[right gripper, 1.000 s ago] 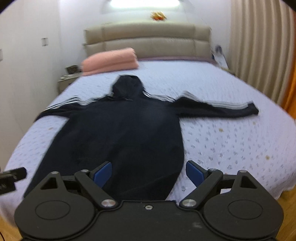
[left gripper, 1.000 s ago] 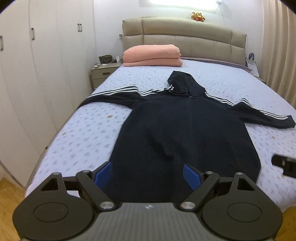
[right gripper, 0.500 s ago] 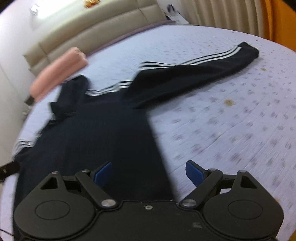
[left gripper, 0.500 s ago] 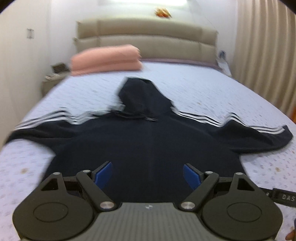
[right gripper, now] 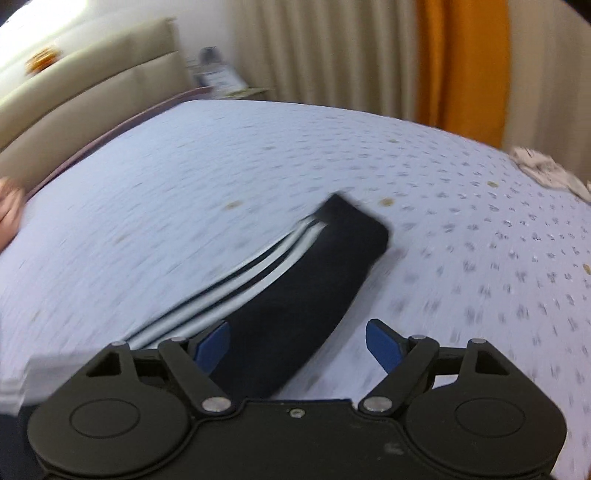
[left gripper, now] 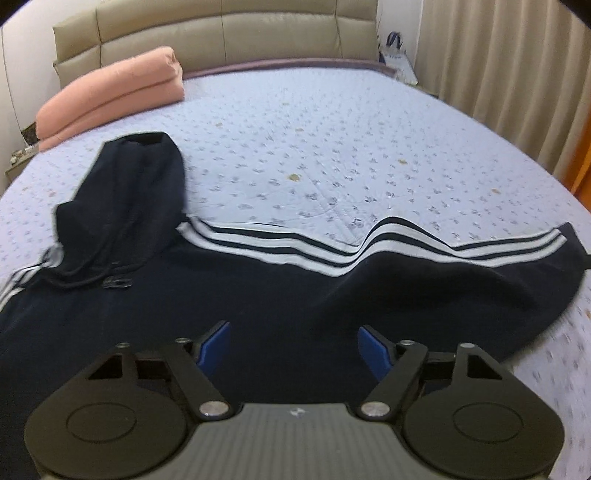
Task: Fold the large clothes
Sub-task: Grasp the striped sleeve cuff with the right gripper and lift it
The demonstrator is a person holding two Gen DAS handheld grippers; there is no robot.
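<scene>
1. The left hand-held gripper [left gripper: 293, 345] is seen spread wide and empty above the chest of the dark hoodie [left gripper: 258, 314]; compared with a second ago, it has been carried up from the hem and swung toward the right sleeve.
2. The right hand-held gripper [right gripper: 297, 341] is likewise held released, nothing between its blue pads [right gripper: 212, 343]; it has been brought from the hem to just over the striped right sleeve [right gripper: 295, 280], whose cuff [right gripper: 354, 225] lies flat ahead.
3. The hoodie itself is unmoved, spread on the bed [left gripper: 332, 147]; a sleeve fold is judged to be next.
4. Farther off, the hood [left gripper: 129, 192] and a folded pink blanket [left gripper: 110, 99] are seen by the headboard [left gripper: 221, 33].
5. No containers are visible; nothing is held in any.
</scene>
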